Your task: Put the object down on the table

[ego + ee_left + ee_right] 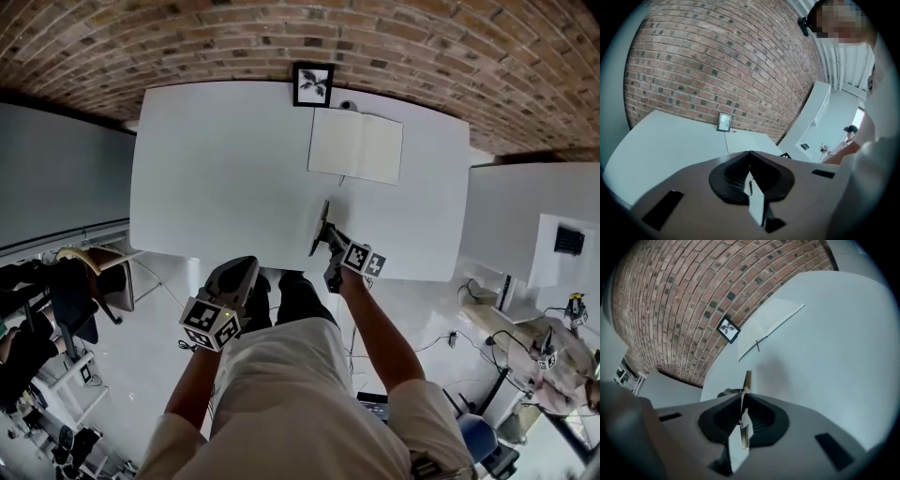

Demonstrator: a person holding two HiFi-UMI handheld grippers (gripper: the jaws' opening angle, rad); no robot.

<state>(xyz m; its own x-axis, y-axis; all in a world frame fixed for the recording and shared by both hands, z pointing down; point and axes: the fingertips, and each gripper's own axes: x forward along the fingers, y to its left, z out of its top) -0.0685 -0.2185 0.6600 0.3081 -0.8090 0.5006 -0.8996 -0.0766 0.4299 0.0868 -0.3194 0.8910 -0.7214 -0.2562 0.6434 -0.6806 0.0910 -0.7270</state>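
A thin flat dark object point(321, 228) stands on edge over the front edge of the white table point(216, 169), pinched by my right gripper point(331, 244). In the right gripper view that object point(747, 379) shows edge-on with a tan rim, sticking up from the shut jaws of the right gripper point(744, 393). I cannot tell whether its lower edge touches the tabletop. My left gripper point(241, 273) hangs below the table's front edge by the person's lap. In its own view the left gripper point(750, 154) has its jaws pressed together with nothing between them.
An open blank notebook point(356, 145) lies at the table's back right, with a small framed picture point(313, 84) standing behind it against the brick wall. A second white table point(525, 216) stands to the right. A chair point(94, 272) is at the left, and a person point(553, 361) at the lower right.
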